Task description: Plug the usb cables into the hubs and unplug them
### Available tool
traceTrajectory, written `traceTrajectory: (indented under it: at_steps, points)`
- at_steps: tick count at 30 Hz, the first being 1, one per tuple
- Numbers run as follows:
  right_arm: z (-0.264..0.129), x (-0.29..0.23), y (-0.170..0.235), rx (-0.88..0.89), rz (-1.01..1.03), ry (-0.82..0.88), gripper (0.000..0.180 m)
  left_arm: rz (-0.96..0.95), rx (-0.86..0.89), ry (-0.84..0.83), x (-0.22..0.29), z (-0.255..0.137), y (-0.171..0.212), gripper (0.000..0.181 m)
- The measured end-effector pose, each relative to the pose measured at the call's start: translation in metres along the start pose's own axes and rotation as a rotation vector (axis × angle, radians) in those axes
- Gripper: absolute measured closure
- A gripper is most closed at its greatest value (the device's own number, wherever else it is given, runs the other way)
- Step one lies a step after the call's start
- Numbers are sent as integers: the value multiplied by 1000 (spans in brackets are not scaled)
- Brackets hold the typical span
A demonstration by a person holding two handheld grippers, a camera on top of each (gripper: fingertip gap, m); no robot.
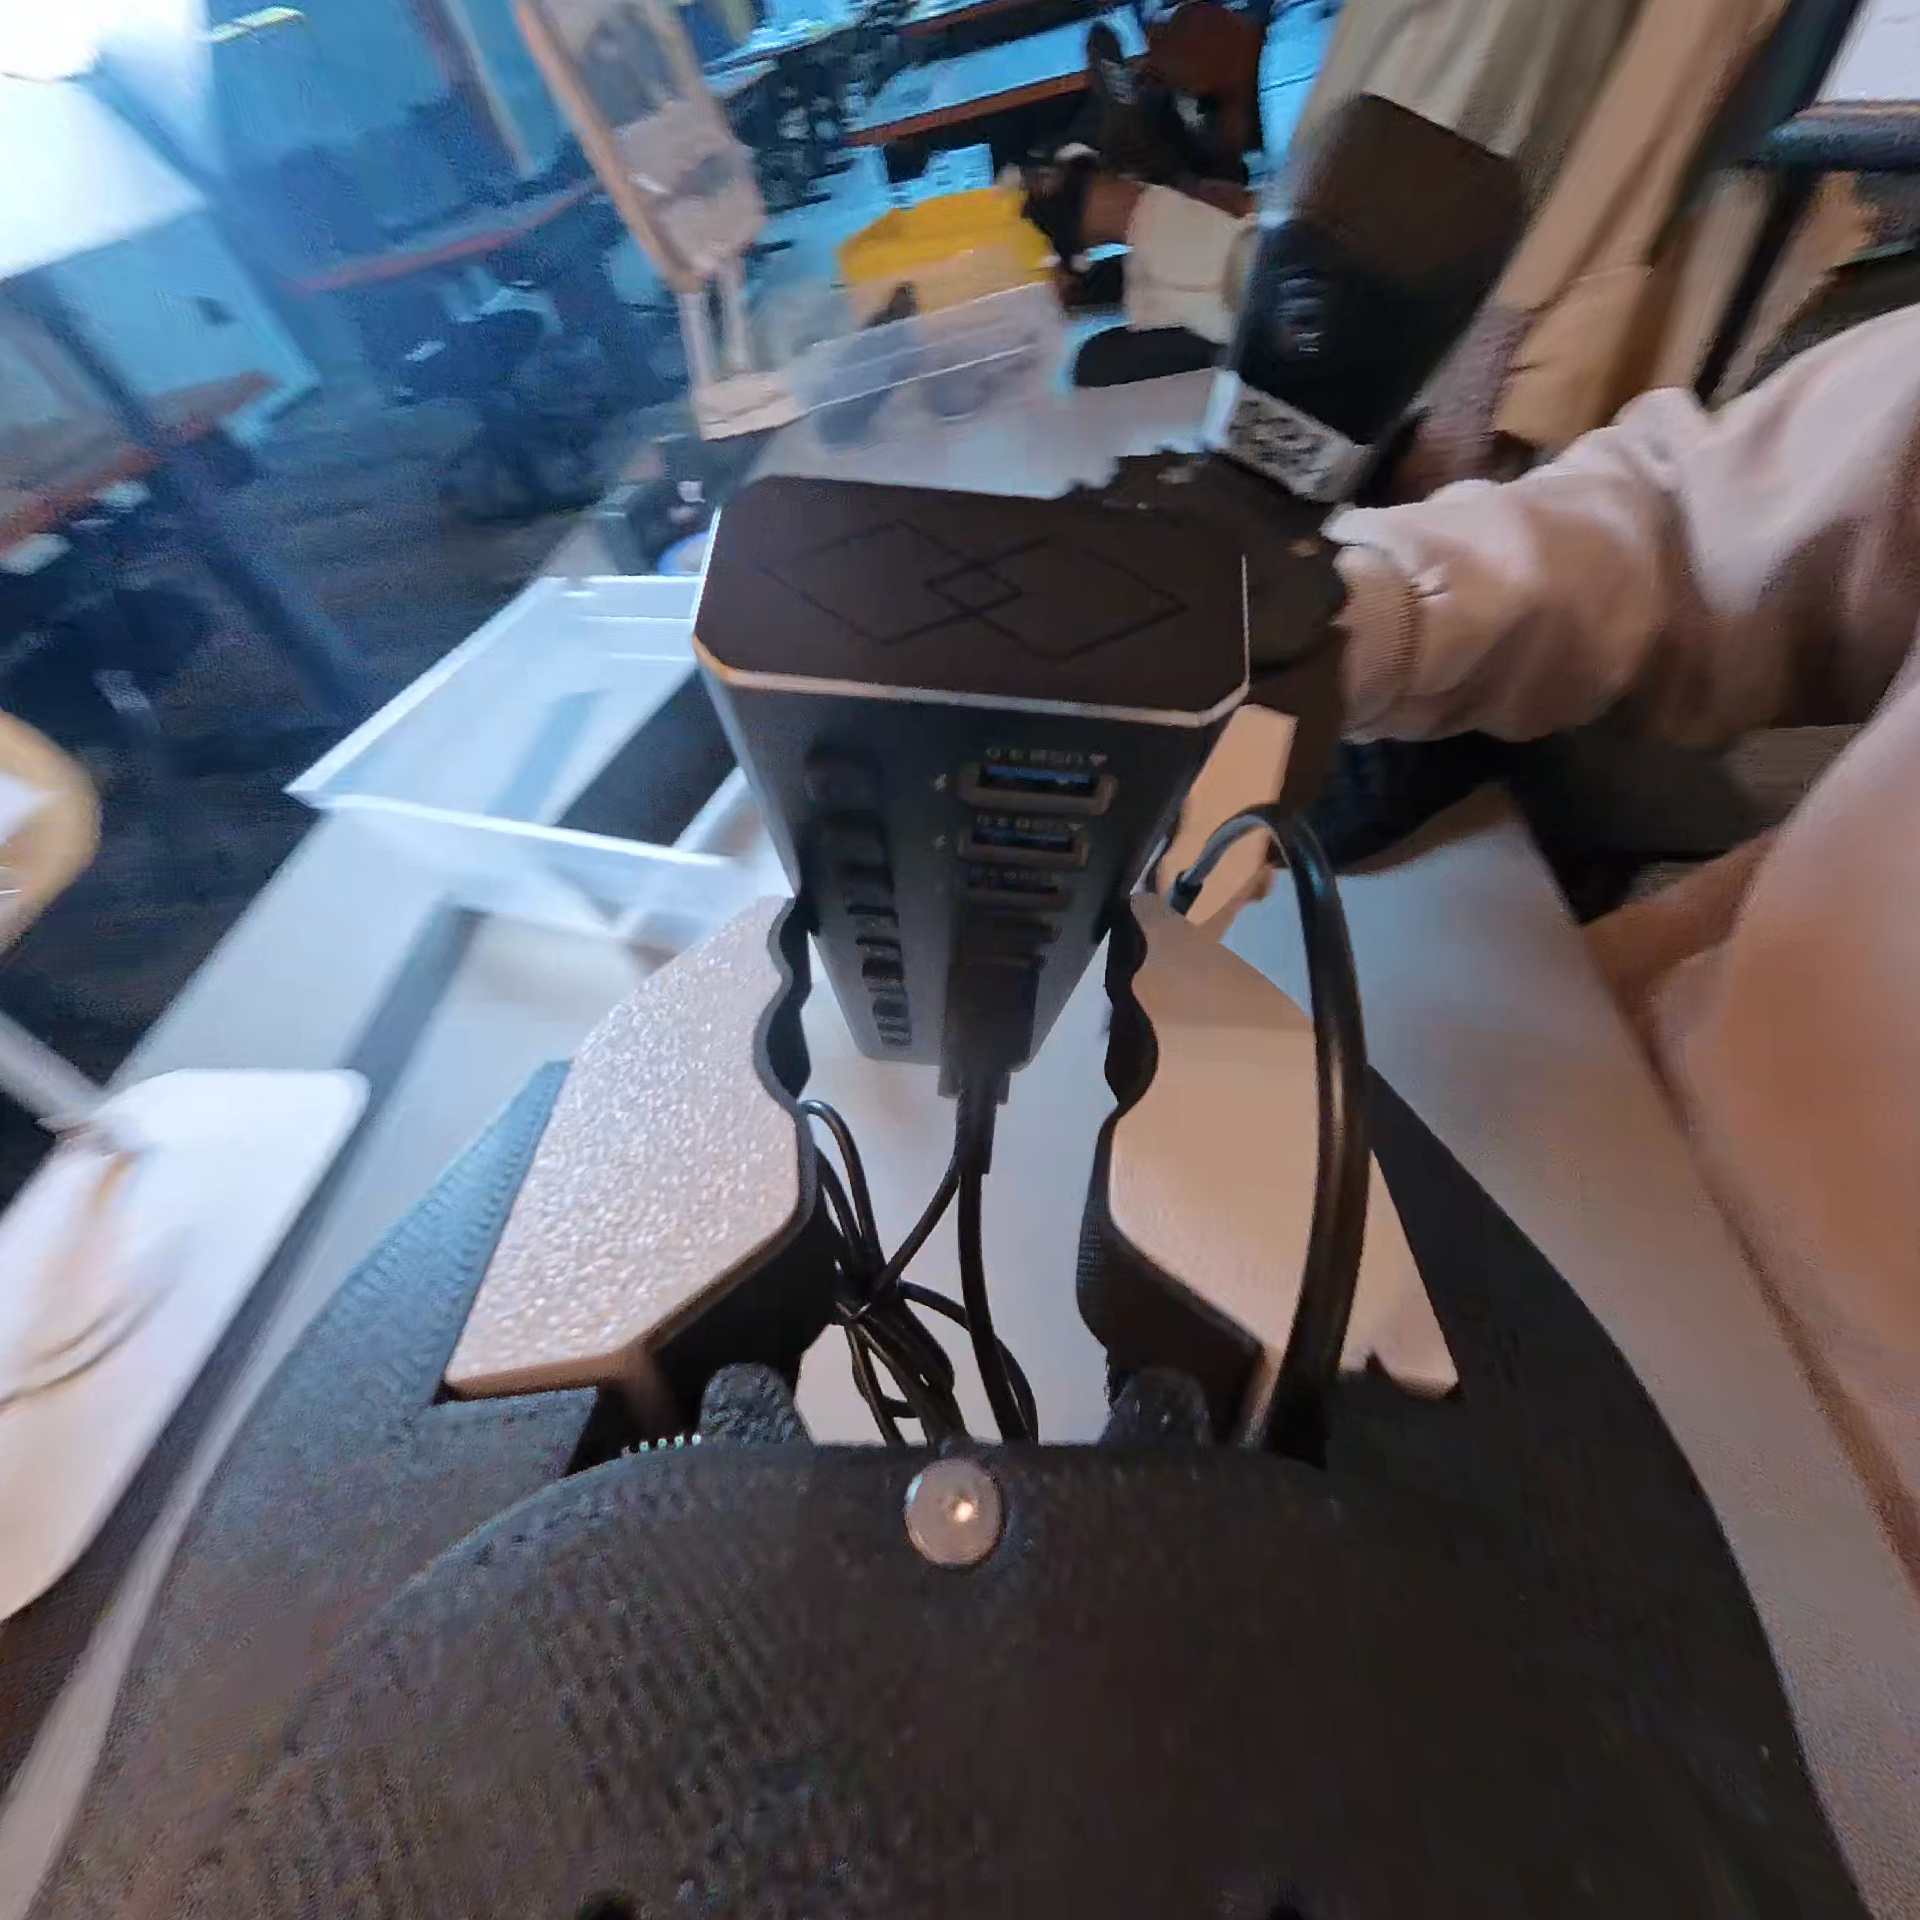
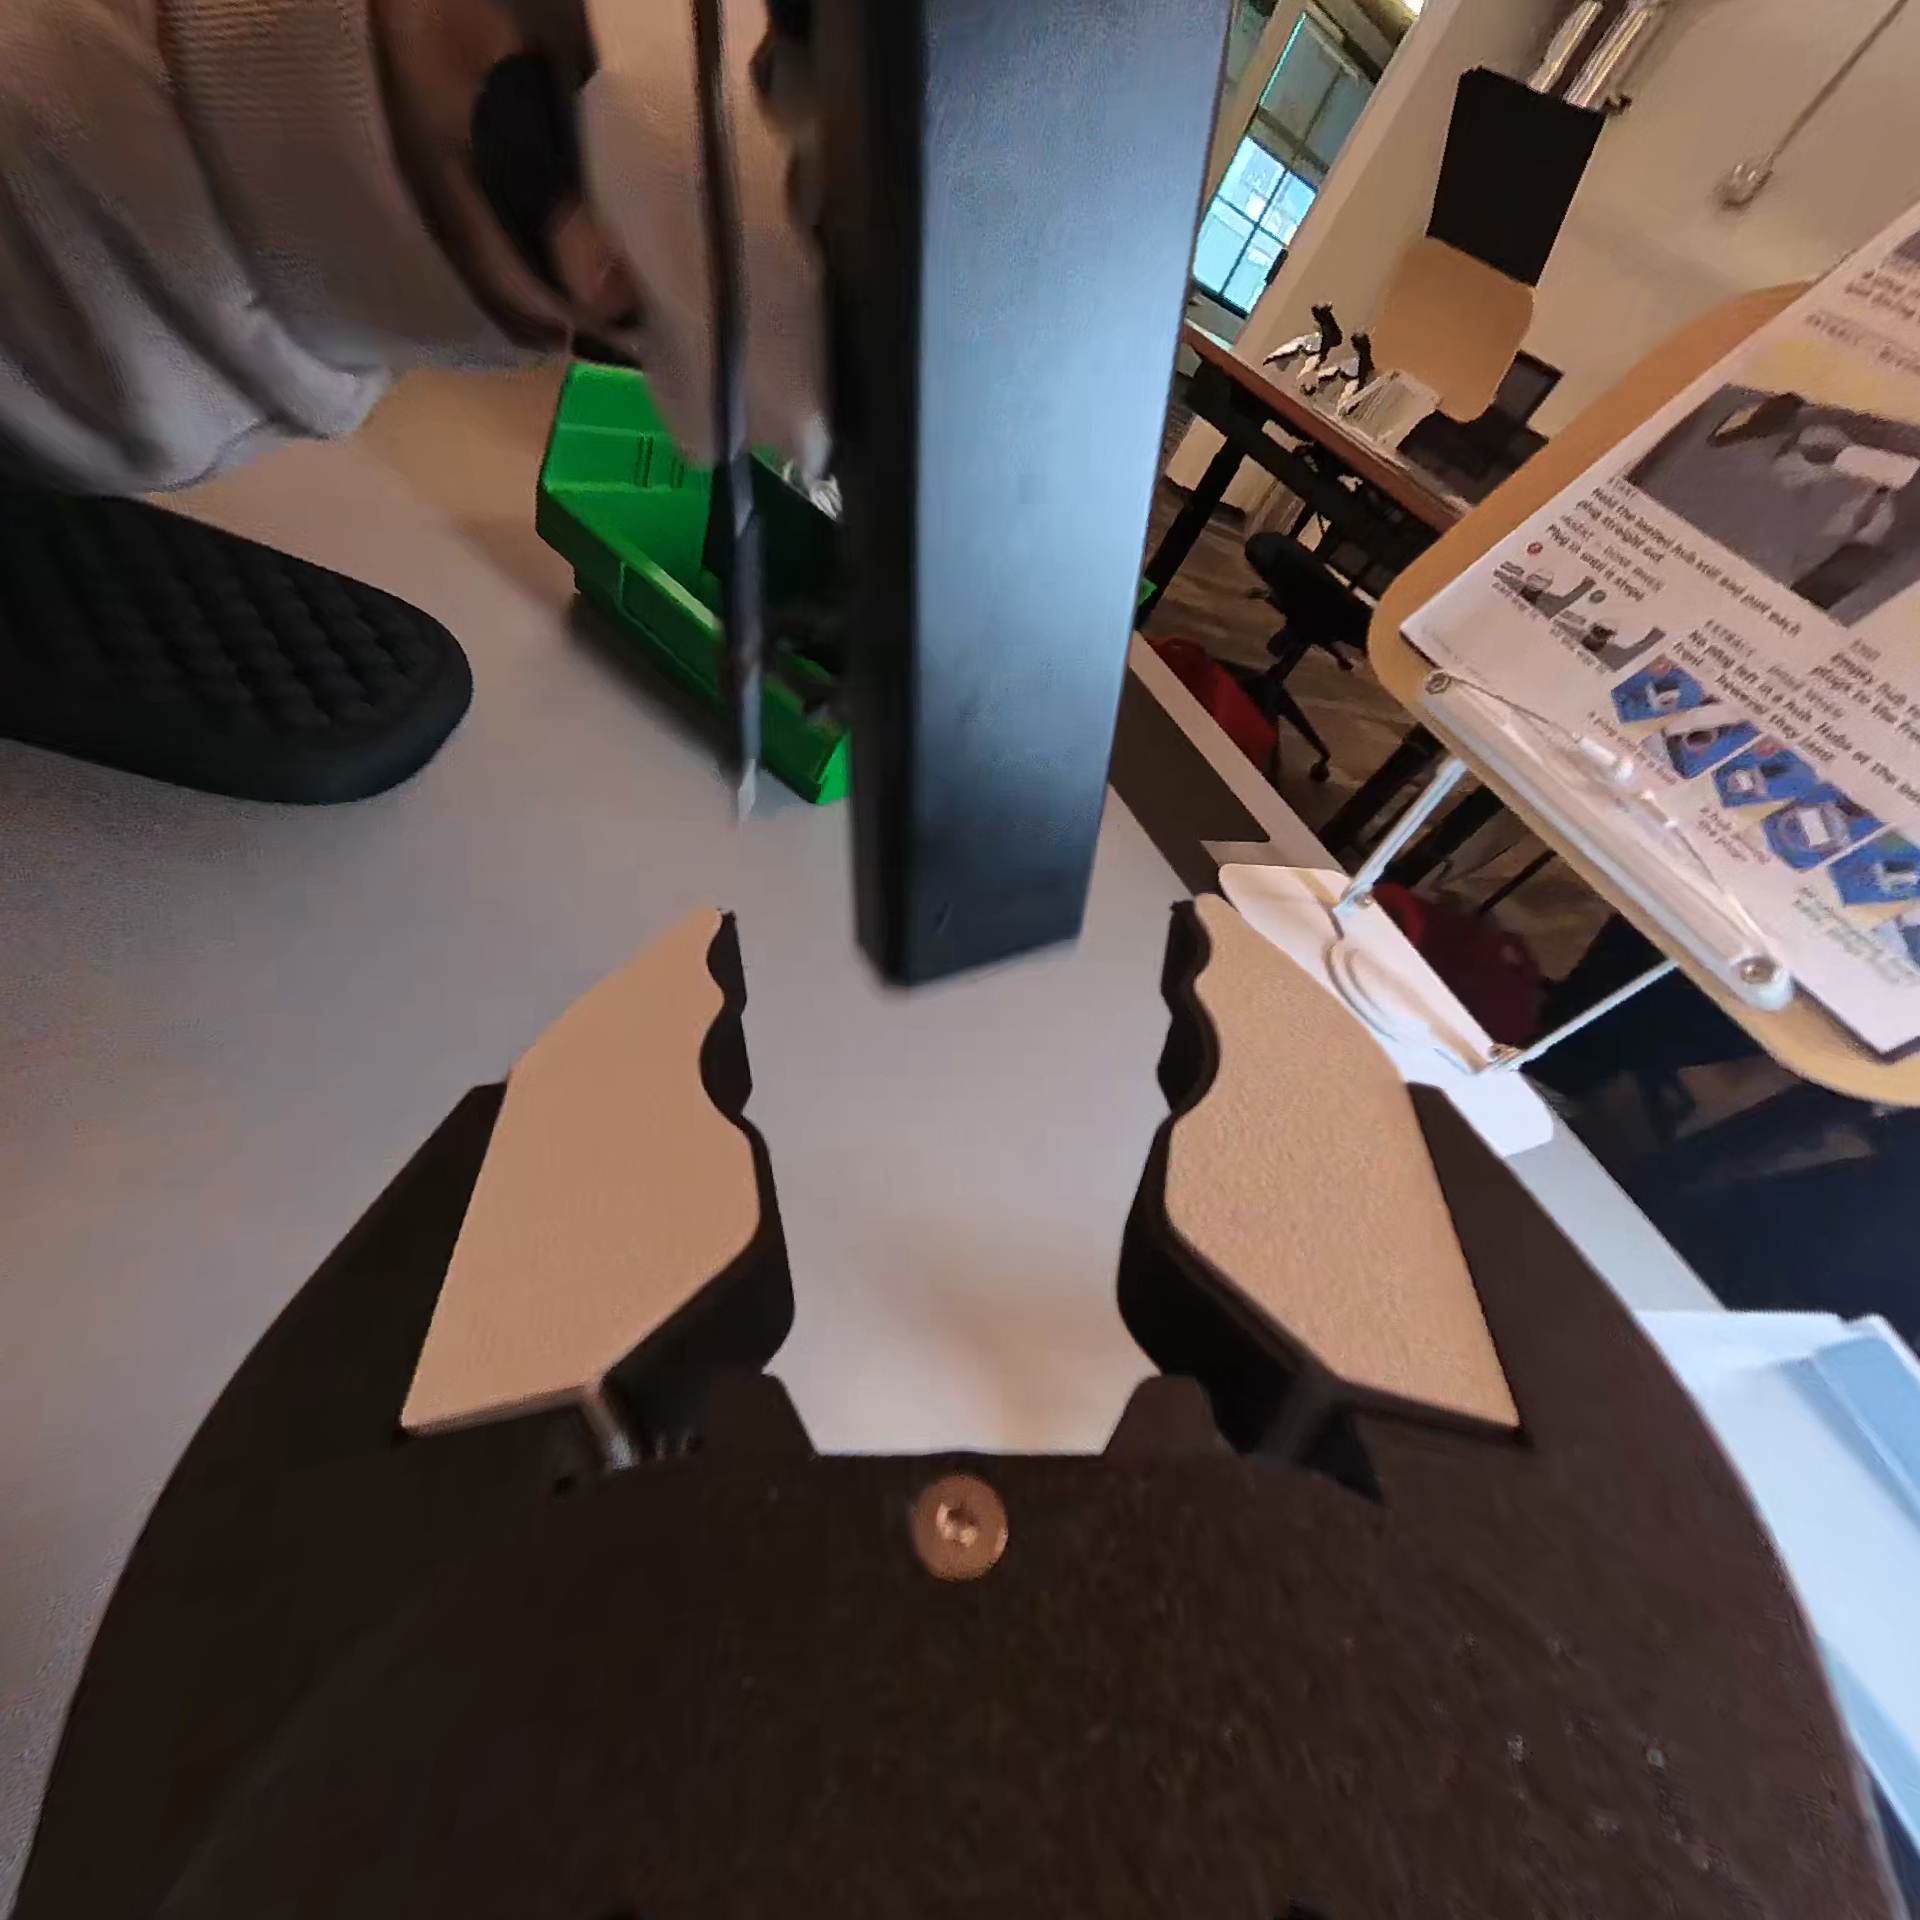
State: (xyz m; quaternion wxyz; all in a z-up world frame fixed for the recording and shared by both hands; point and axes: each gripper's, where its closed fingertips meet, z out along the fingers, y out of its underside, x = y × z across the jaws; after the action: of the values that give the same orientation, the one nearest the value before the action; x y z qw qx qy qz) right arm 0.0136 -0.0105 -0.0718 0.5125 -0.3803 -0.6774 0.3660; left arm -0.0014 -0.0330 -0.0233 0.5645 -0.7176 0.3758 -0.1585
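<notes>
My left gripper (image 1: pixel 958 987) is shut on the lower part of a black tower USB hub (image 1: pixel 966 665), held tilted above the white table (image 1: pixel 1507 1039). The hub's port column faces the camera; the top two blue ports (image 1: pixel 1034 790) are empty. A black USB cable (image 1: pixel 977 1132) is plugged into a lower port, and a thick black cable (image 1: pixel 1335 1039) loops at the right. My right gripper (image 2: pixel 956 935) is open and empty, just short of the hub's plain black side (image 2: pixel 987 520). A cable with a metal tip (image 2: pixel 743 644) hangs left of the hub.
A green bin (image 2: pixel 665 561) and a black textured pad (image 2: pixel 208 665) lie on the table behind the hub. A wooden stand with a printed sheet (image 2: pixel 1714 623) is at the right edge. A white tray (image 1: pixel 520 748) and a clear box (image 1: pixel 935 353) stand farther off. A person's sleeve (image 1: pixel 1610 582) is at the right. Spacing between my two grippers at the tips: around 6 centimeters.
</notes>
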Motion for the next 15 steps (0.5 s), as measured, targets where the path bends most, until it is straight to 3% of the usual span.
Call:
traceTrajectory:
  at_steps: [3, 4, 5, 10, 15]
  points:
    - [10, -21, 15, -46, -16, -116, 100, -30, 32, 118, 38, 38, 11, 125]
    - [9, -35, 22, -43, -26, -180, 112, -41, 37, 131, 42, 45, 15, 125]
    - [9, -39, 27, -30, -3, -185, 112, -60, 26, 146, 44, 48, 20, 125]
    - [-5, -53, 29, 104, 330, -419, 115, -268, 71, 195, 42, 51, 32, 125]
    - [-14, -58, 22, 178, 543, -580, 116, -310, 177, 227, 39, 36, 23, 118]
